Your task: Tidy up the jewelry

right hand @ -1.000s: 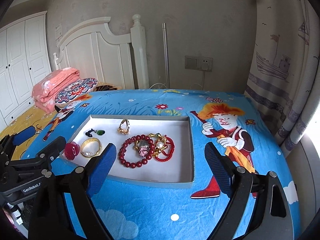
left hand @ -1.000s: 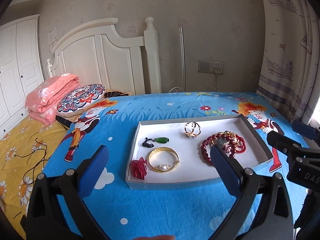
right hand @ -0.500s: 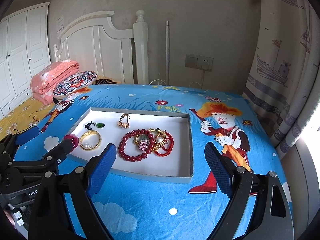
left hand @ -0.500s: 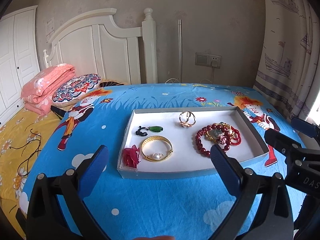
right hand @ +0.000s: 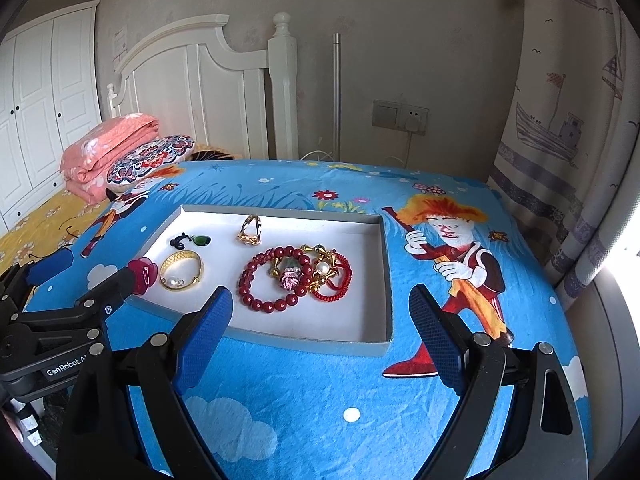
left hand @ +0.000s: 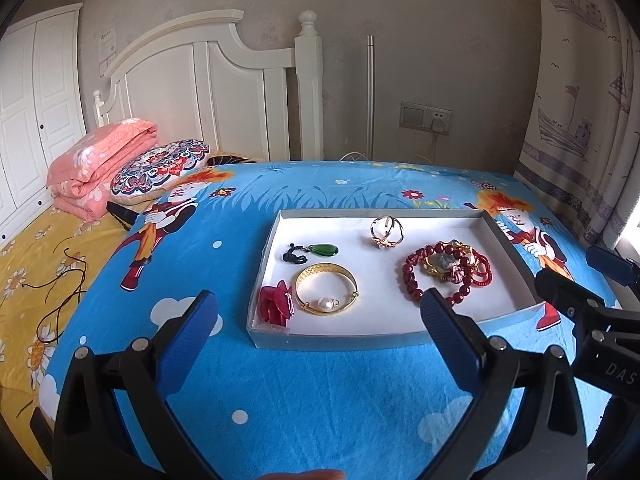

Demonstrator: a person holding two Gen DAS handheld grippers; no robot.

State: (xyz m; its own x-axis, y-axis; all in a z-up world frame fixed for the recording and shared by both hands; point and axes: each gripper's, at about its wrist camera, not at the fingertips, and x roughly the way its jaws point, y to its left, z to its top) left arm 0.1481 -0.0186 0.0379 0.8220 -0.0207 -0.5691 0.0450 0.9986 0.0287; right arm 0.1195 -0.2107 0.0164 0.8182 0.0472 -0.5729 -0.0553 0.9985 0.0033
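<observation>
A shallow white tray (left hand: 516, 256) (right hand: 386, 264) lies on the blue cartoon cloth. It holds a gold bangle with a pearl (left hand: 326, 288) (right hand: 181, 269), a green pendant on black cord (left hand: 312, 251) (right hand: 191, 241), a gold ring (left hand: 386, 231) (right hand: 250, 230), a red flower piece (left hand: 274, 306) (right hand: 142, 276), and a tangled heap of red bead bracelets with gold pieces (left hand: 446, 270) (right hand: 296, 276). My left gripper (left hand: 318, 320) is open and empty, near the tray's front edge. My right gripper (right hand: 320, 316) is open and empty, over the tray's front right part.
The cloth covers a table (left hand: 320, 392) with its edge at the right and front. A bed with pink quilt (left hand: 96, 164), patterned pillow (left hand: 160, 168) and white headboard (left hand: 208, 92) stands left. A curtain (right hand: 572, 120) hangs right.
Both grippers have pulled back and risen a little, so the tray sits farther away and more central in both views. Both stay open; the jewelry has not moved.
</observation>
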